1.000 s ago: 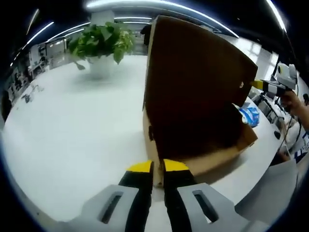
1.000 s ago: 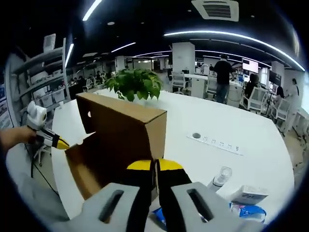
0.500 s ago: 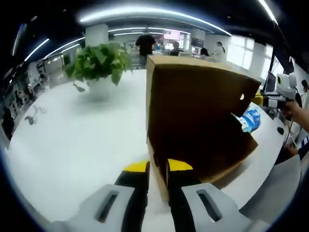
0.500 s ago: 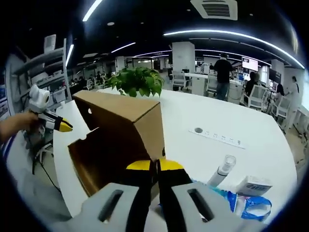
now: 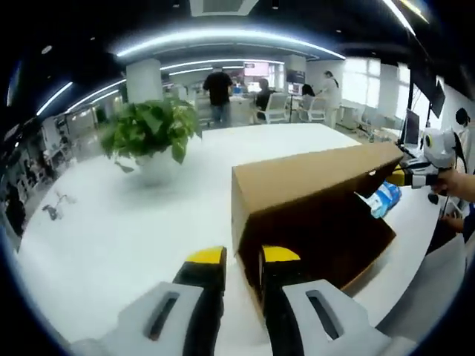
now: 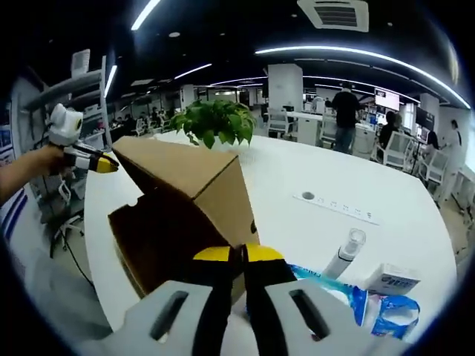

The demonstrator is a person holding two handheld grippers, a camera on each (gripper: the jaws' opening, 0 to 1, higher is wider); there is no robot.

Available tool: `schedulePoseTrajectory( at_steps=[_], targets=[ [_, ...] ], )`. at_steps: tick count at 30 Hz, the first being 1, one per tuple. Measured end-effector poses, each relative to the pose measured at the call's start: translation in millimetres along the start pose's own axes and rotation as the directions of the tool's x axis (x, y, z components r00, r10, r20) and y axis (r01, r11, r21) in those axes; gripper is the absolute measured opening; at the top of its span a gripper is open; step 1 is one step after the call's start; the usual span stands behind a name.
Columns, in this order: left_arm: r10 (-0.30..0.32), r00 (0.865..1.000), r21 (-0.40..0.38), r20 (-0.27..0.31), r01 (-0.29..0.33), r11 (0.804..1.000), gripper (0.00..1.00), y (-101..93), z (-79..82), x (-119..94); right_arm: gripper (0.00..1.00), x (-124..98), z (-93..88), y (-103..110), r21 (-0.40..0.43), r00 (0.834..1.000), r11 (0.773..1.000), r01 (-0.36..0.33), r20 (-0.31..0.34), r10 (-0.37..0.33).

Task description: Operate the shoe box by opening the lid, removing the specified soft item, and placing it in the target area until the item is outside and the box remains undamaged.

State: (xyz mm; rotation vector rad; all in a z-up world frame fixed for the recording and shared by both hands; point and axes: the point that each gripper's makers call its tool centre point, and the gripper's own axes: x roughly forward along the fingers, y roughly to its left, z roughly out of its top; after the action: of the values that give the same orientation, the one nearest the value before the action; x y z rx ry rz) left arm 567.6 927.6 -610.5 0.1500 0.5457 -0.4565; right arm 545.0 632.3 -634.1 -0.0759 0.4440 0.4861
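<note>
Closing its yellow tips together, the right gripper [image 6: 237, 256] sits low against the near edge of the shoe box [image 6: 182, 211], though whether it pinches cardboard cannot be told. The left gripper [image 5: 243, 259], its jaws slightly apart, straddles or flanks the box's near corner. Just right of the right gripper lies a blue soft packet [image 6: 349, 300], apparently already outside the box, beside a white tube [image 6: 343, 252] and small carton [image 6: 391, 279]. Judging by this, the lid is being lowered; next comes releasing the cardboard gently. No writing is legible. Farther off stands a potted plant [image 5: 152, 133].
</note>
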Motion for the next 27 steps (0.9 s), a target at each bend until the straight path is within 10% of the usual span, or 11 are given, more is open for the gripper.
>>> schedulePoseTrajectory(
  at_steps=[27],
  targets=[
    [-0.089,0.995,0.126,-0.04,0.094,0.988,0.27,-29.7,-27.1,-9.0,0.16,-5.7,-26.5,24.4,-0.166,0.997,0.983,-0.076,-0.019,0.074]
  ],
)
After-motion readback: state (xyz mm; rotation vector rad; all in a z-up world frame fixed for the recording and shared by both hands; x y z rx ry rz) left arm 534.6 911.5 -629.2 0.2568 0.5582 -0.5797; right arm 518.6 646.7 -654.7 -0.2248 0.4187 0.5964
